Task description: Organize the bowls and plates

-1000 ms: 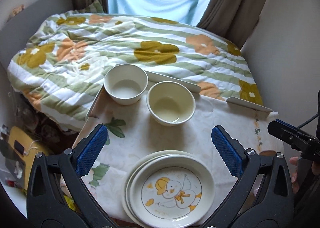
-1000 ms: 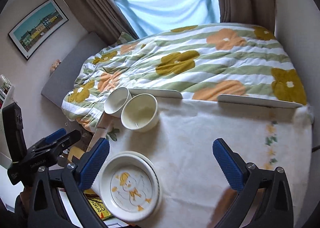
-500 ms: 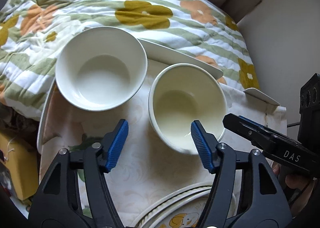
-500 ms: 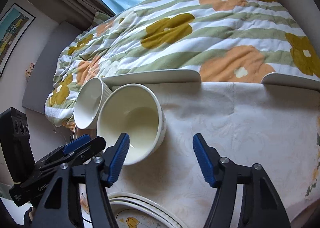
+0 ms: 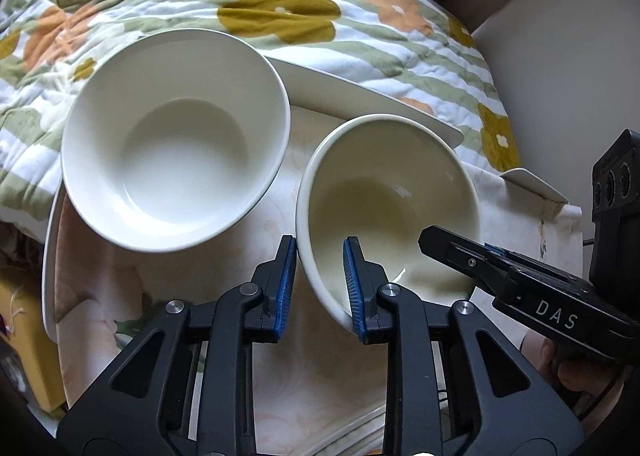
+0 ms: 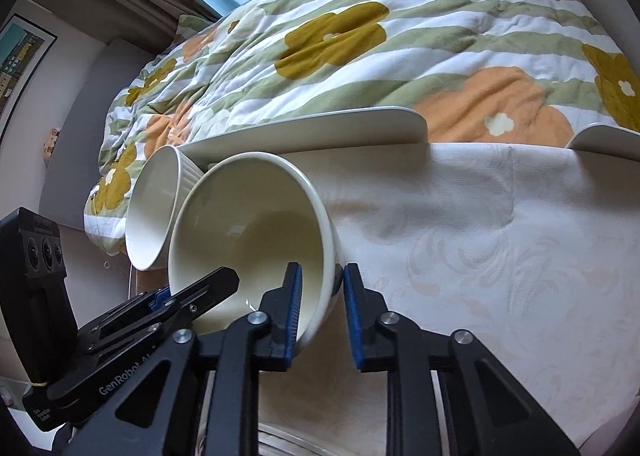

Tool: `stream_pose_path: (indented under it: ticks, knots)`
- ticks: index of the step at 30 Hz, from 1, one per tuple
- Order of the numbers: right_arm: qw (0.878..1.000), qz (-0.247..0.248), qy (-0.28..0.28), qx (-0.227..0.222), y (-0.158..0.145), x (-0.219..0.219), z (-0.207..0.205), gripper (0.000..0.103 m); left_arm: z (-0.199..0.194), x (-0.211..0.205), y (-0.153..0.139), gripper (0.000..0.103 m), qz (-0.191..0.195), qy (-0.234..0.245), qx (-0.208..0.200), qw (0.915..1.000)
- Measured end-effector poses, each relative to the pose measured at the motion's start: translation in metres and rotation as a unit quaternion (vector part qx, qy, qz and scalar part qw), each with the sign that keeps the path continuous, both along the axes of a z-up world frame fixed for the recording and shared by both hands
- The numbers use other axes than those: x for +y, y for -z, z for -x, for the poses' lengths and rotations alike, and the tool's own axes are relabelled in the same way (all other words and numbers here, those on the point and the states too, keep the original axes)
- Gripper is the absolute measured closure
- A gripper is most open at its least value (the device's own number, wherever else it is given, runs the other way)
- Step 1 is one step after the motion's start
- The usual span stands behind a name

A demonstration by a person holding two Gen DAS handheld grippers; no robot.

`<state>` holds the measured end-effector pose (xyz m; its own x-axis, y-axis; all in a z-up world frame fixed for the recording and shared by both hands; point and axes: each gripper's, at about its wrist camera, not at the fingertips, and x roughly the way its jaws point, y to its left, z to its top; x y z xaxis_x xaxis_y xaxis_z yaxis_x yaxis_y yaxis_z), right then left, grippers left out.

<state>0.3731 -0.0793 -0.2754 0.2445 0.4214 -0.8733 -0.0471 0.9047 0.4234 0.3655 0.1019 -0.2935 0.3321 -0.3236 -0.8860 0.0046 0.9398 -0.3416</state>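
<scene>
Blue pads of the left hand-held gripper [image 5: 320,280] sit either side of the near rim of the cream bowl [image 5: 384,192]: one pad outside the wall, one inside. Jaws have just been closing; they now clamp that rim. Right hand-held gripper [image 6: 320,296] grips the same bowl on the opposite side of the rim, one pad inside, one outside, jaws also just closed onto it. In the left wrist view the right hand-held gripper's black finger [image 5: 480,264] reaches in over the bowl's right edge.

Cream bowl: on the tabletop [image 6: 480,248], towards its far left part, seen tilted in both views; whether its base still touches the cloth cannot be told. White bowl [image 5: 172,140] stands just left of it, ribbed outside wall visible in the right wrist view [image 6: 160,208]; the two look in contact there, though apart in the left wrist view.

Pale patterned cloth covers the tabletop. Plate rims [image 6: 288,440] show at the bottom edge, nearest the cameras. Beyond the far edge lies a bed with a floral striped quilt [image 6: 360,36].
</scene>
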Motion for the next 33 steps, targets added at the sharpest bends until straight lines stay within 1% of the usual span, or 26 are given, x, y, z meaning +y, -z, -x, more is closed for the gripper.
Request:
stream_pose_path:
  ticks: [6, 9, 13, 17, 21, 23, 26, 29, 33]
  knots:
    - [1.0, 0.004, -0.001, -0.009, -0.002, 0.0, 0.002, 0.085, 0.003, -0.001, -0.004, 0.082, -0.004, 0.002, -0.006, 1.0]
    - [1.0, 0.006, -0.004, -0.021, -0.01, -0.001, 0.007, 0.085, 0.009, -0.005, -0.014, 0.081, -0.011, 0.004, -0.015, 0.9998]
    - [0.999, 0.0, -0.001, -0.044, -0.029, -0.009, 0.015, 0.085, 0.018, -0.013, -0.039, 0.081, -0.016, 0.008, -0.032, 0.9993]
    - [0.998, -0.008, 0.006, -0.069, -0.057, -0.024, 0.03, 0.085, 0.034, -0.033, -0.074, 0.081, -0.027, 0.019, -0.058, 0.9977]
    - [0.995, -0.016, 0.012, -0.093, -0.084, -0.051, 0.053, 0.085, 0.056, -0.064, -0.111, 0.081, -0.032, 0.033, -0.089, 0.995]
    - [0.994, -0.02, 0.018, -0.104, -0.096, -0.068, 0.066, 0.085, 0.068, -0.081, -0.125, 0.081, -0.034, 0.041, -0.1, 0.9936]
    - [0.993, -0.02, 0.03, -0.117, -0.111, -0.097, 0.088, 0.085, 0.089, -0.118, -0.142, 0.081, -0.036, 0.061, -0.115, 0.9909]
    - [0.991, -0.015, 0.046, -0.125, -0.121, -0.13, 0.113, 0.085, 0.109, -0.154, -0.15, 0.081, -0.034, 0.081, -0.121, 0.9888]
    - [0.989, -0.006, 0.068, -0.129, -0.13, -0.179, 0.147, 0.085, 0.137, -0.206, -0.149, 0.081, -0.03, 0.11, -0.118, 0.9865]
